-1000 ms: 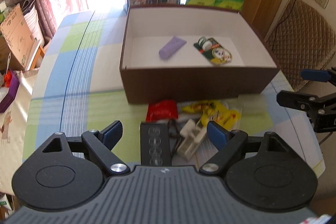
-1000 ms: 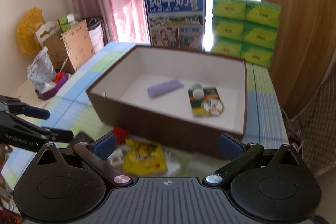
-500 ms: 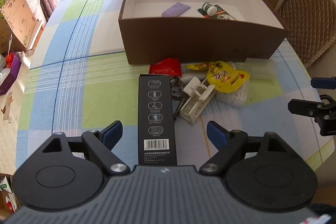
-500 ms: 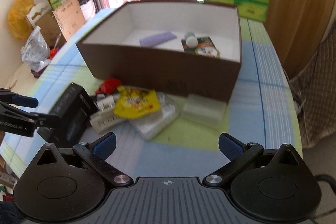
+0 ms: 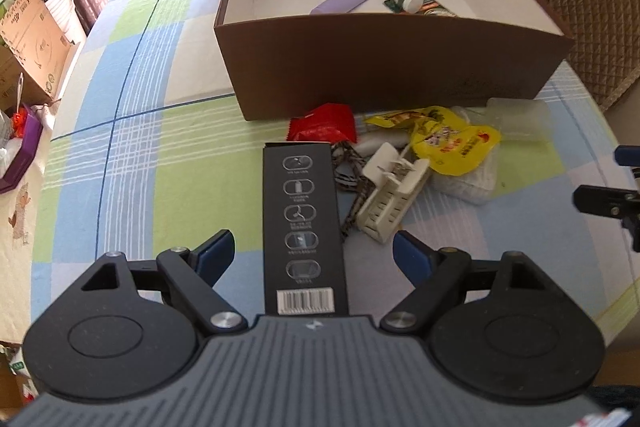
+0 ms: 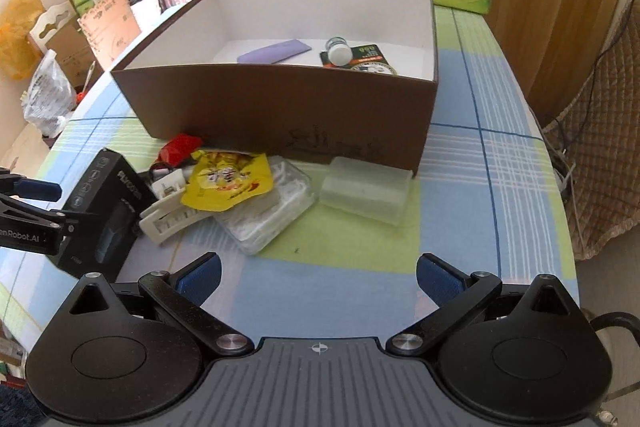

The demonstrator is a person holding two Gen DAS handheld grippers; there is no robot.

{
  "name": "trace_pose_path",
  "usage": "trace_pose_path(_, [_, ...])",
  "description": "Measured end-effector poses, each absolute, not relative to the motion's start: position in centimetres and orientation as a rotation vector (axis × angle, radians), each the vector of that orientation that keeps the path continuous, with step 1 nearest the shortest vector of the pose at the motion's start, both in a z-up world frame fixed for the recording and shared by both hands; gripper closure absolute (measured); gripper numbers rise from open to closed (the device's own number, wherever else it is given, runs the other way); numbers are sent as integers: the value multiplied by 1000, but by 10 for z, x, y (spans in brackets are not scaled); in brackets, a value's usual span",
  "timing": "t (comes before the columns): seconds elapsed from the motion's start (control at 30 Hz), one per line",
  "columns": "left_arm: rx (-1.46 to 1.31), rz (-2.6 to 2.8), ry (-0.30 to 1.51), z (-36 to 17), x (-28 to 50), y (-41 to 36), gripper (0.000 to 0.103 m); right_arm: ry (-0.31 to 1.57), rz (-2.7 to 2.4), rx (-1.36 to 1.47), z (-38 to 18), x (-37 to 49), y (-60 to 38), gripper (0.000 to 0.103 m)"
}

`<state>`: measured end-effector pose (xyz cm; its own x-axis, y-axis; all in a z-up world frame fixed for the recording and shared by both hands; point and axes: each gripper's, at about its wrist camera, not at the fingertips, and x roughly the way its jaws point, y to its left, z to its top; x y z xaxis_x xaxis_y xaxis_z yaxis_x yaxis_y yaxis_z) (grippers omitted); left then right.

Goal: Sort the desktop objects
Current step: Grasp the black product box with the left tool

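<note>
We see a long matte black carton (image 5: 303,223), printed with pale icons and a barcode label, lying flat on the checked tablecloth (image 5: 152,163) between the wide-spread fingers of our left gripper (image 5: 313,251), which holds nothing. Just beyond it lie a slotted white plastic clip (image 5: 390,201), a crinkled yellow packet (image 5: 448,141), a red wrapper (image 5: 324,123) and a frosted plastic case (image 6: 366,189), all before the brown cardboard box (image 5: 384,67) that holds a lilac tube (image 6: 274,51) and a small bottle (image 6: 337,50). Our right gripper (image 6: 318,279) hangs equally wide and empty above bare cloth.
</note>
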<state>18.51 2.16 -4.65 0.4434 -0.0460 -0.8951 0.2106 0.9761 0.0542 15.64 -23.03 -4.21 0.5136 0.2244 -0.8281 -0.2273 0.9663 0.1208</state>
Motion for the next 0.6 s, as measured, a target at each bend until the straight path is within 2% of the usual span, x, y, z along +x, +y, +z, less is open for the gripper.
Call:
trace_pose_path(0.2, [189, -156, 1112, -59, 197, 20, 21, 1002, 242, 15, -49, 165, -236, 2])
trace_pose_path(0.43, [267, -145, 1119, -79, 206, 16, 42, 999, 203, 33, -54, 180, -240, 2])
trace_pose_path(0.47, [266, -146, 1125, -82, 207, 17, 50, 998, 198, 36, -55, 183, -241, 2])
trace_pose_path(0.53, [239, -158, 1135, -85, 208, 20, 60, 993, 191, 43, -56, 188, -242, 2])
trace_pose_path(0.6, [238, -144, 1124, -86, 208, 24, 61, 986, 182, 50, -57, 194, -243, 2])
